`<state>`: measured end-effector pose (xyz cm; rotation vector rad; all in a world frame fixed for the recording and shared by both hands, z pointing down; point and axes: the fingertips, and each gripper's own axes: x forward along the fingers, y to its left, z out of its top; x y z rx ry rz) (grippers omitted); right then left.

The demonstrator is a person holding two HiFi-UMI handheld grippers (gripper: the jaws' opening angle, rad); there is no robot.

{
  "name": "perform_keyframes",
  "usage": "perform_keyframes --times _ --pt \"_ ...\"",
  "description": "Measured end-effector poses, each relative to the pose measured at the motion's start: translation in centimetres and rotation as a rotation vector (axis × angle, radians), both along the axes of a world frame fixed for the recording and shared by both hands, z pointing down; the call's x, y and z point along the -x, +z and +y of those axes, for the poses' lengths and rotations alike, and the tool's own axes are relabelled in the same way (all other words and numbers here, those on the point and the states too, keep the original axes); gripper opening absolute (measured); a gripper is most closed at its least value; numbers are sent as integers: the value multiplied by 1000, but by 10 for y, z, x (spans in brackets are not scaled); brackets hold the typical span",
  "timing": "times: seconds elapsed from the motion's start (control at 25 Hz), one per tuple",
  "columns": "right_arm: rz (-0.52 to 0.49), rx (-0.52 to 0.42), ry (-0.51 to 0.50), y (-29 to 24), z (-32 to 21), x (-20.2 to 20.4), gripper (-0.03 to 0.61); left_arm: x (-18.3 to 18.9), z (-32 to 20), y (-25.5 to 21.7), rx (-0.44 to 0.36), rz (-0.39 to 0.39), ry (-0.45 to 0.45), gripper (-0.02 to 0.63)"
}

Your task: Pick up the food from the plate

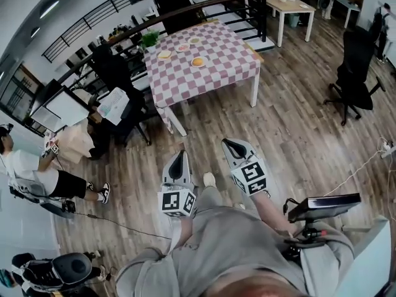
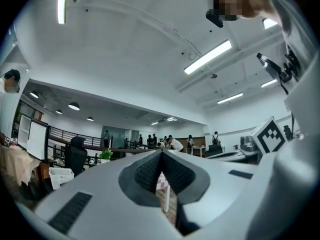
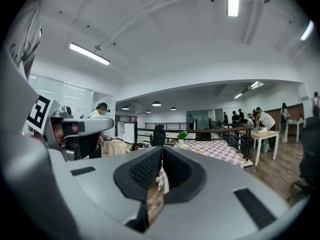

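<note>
A table with a pink-and-white checked cloth [image 1: 210, 73] stands far ahead in the head view. On it lie several small plates with food, among them one with an orange piece [image 1: 198, 62] and one with a pale piece [image 1: 164, 54]. My left gripper [image 1: 180, 153] and right gripper [image 1: 232, 142] are held close to the body over the wooden floor, well short of the table. Both are shut with nothing between the jaws. In the left gripper view the left gripper [image 2: 161, 154] has its pads together. From the right gripper [image 3: 162, 151] the checked table [image 3: 220, 146] shows far off.
A black office chair [image 1: 356, 73] stands at the right and a white table [image 1: 288, 8] at the back. Another dark chair [image 1: 117, 79] and a potted plant [image 1: 150, 39] are at the checked table's left side. A seated person [image 1: 37, 166] is at the left. A cable [image 1: 124, 224] crosses the floor.
</note>
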<state>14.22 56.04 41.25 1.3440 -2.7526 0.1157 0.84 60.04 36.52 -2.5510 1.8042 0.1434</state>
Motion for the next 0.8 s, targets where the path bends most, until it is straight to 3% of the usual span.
perform_keyframes --times 0.4,0.6,0.8 --pt "58 17 135 5 -56 -43 15 -35 -89 8 -25 19 114 8" --pt "71 32 121 8 -93 -28 15 -46 -127 19 -14 45 170 8" --pt "114 58 75 27 -137 5 15 -29 -169 38 35 69 171 8"
